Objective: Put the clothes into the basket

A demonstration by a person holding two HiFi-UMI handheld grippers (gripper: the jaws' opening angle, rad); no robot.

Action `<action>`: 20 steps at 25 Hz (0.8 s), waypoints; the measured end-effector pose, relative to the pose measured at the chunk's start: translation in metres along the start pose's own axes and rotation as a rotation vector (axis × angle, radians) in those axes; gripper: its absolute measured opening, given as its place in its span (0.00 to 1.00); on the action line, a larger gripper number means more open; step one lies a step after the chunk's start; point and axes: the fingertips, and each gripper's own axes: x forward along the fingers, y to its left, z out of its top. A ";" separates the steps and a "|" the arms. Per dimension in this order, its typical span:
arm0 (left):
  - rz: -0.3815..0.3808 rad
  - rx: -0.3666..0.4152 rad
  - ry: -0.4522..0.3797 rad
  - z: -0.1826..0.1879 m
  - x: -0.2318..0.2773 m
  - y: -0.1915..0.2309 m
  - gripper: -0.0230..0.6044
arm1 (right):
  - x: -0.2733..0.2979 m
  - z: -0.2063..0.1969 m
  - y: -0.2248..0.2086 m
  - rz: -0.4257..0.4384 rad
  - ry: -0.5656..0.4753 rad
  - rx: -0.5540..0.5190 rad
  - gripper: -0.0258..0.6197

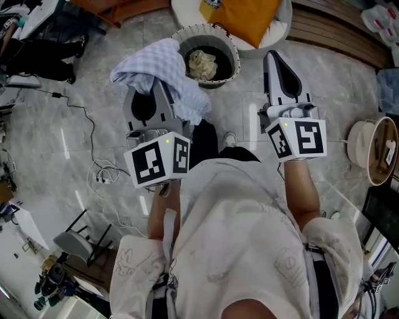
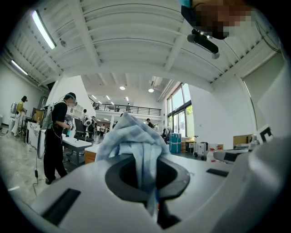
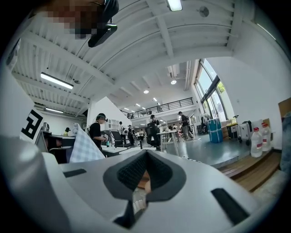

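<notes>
1. At the far left of the head view, one black cable (image 1: 81,124) snakes over the grey marble floor (image 1: 56,168). One folding stool (image 1: 81,240) stands below it.
2. The left hand-held gripper (image 1: 163,92) points level, and its jaws are pinched on a light-blue checked cloth (image 1: 159,65). In the left gripper view the fabric rises from between the pads and bunches above them.
3. That checked cloth drapes over the jaws and hangs just beside the left rim of the basket (image 1: 234,50), not inside it.
4. There is one basket, round with a dark inside and a striped rim, standing on the floor. It holds one crumpled cream cloth (image 1: 202,64), so two cloths show in all.
5. One orange cushion (image 1: 246,19) lies beyond the basket.
6. The right hand-held gripper (image 1: 273,59) is level, to the right of the basket. Its jaws are pressed together at the tips with nothing between them.
7. There are two marker cubes (image 1: 298,138), one on each hand-held gripper. They carry black-and-white square patterns and no readable words.
8. At the right of the right gripper view stand two clear bottles (image 3: 257,142). Their red labels are too small to read.
</notes>
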 end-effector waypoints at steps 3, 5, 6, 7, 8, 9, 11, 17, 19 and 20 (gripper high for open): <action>-0.025 0.000 -0.012 0.004 0.027 0.013 0.06 | 0.025 0.000 0.002 -0.019 -0.002 -0.007 0.02; -0.045 -0.005 -0.013 0.005 0.045 0.021 0.06 | 0.043 0.000 0.003 -0.033 0.001 -0.012 0.02; -0.056 -0.009 -0.012 0.005 0.054 0.026 0.06 | 0.052 0.000 0.005 -0.038 0.003 -0.016 0.02; -0.066 -0.015 -0.010 0.005 0.063 0.030 0.06 | 0.061 0.000 0.007 -0.043 0.005 -0.021 0.02; -0.075 -0.020 -0.009 0.005 0.072 0.035 0.06 | 0.071 0.000 0.009 -0.047 0.007 -0.026 0.02; -0.083 -0.026 -0.009 0.006 0.081 0.040 0.06 | 0.081 0.001 0.011 -0.052 0.009 -0.029 0.02; -0.099 -0.035 -0.010 0.010 0.098 0.050 0.06 | 0.100 0.002 0.015 -0.063 0.011 -0.031 0.02; -0.153 -0.057 -0.031 0.027 0.144 0.077 0.06 | 0.144 0.008 0.025 -0.107 0.001 -0.042 0.02; -0.176 -0.064 -0.043 0.035 0.158 0.081 0.06 | 0.155 0.012 0.025 -0.127 -0.005 -0.047 0.02; -0.190 -0.067 -0.049 0.039 0.165 0.082 0.06 | 0.160 0.014 0.025 -0.138 -0.010 -0.049 0.02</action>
